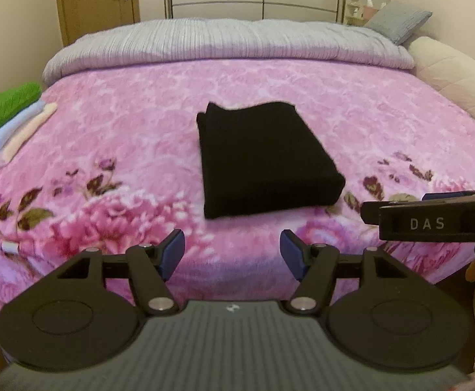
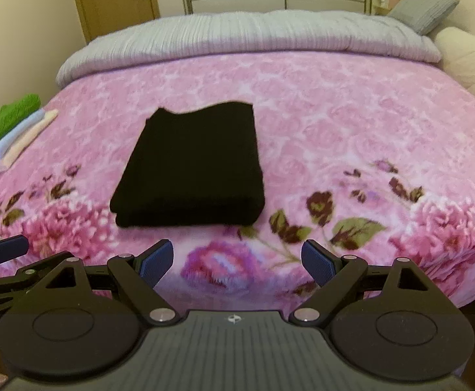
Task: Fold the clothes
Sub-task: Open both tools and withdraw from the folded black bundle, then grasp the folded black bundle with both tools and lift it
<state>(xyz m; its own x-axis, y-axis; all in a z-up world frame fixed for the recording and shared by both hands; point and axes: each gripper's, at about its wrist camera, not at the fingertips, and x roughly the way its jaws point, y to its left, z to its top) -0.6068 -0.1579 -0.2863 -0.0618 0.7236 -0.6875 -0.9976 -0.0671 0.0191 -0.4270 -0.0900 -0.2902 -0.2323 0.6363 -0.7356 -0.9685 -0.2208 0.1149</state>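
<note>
Nearest: left gripper [image 1: 232,251] and right gripper [image 2: 237,262], both spread wide, holding nothing. Beyond, black folded garment [image 1: 263,159] flat on pink floral blanket [image 1: 123,150] (mid-bed, untouched).

One folded black garment [image 1: 263,159] on one pink floral blanket [image 1: 139,150]. One stack of folded clothes [image 1: 7,123] at left edge: four layers countable. Two grippers: left gripper [image 1: 232,254], right gripper [image 2: 237,262]. One grey pillow [image 1: 398,21]. One door [image 1: 97,0].
</note>
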